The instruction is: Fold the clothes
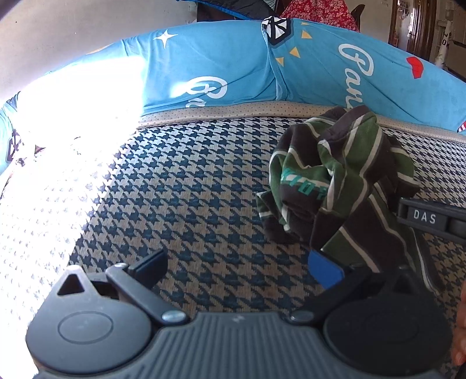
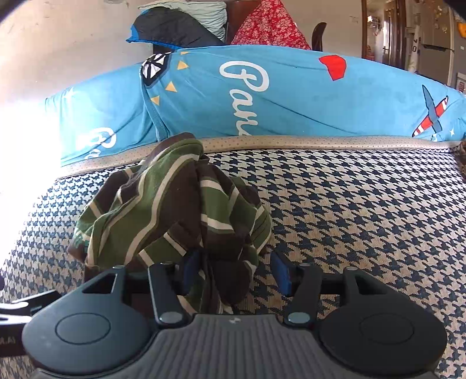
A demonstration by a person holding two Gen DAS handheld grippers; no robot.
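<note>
Green, dark brown and cream stripes run across the garment (image 2: 174, 215), a soft knit piece bunched into a crumpled heap with its folds twisted over one another, so that its outline and which end is which cannot be told. In the left wrist view a band of teal lettering shows on one fold near the heap's left side, too creased to read. The heap lies on the houndstooth mattress (image 2: 364, 210), a blue-and-cream woven surface edged by a beige dotted border, towards the far side and close to a long light-blue pillow (image 2: 291, 96) printed with white script, a red shape and a small aeroplane. Beyond the pillow, red floral cloth (image 2: 268, 26) and a dark item with a blue edge are piled against the wall. Strong sunlight washes out the left part of the mattress in both views. The right gripper (image 2: 236, 271) stands partly open over the near edge of the garment: a hanging twist of striped cloth sits between the blue pads, close against the left one, while the right pad stands clear of the cloth with bare mattress showing in the gap. The left gripper (image 1: 241, 266) is spread wide just beside the heap, with only mattress between its fingers; its blue right pad (image 1: 324, 269) lies at the lower edge of the cloth without clamping it.
</note>
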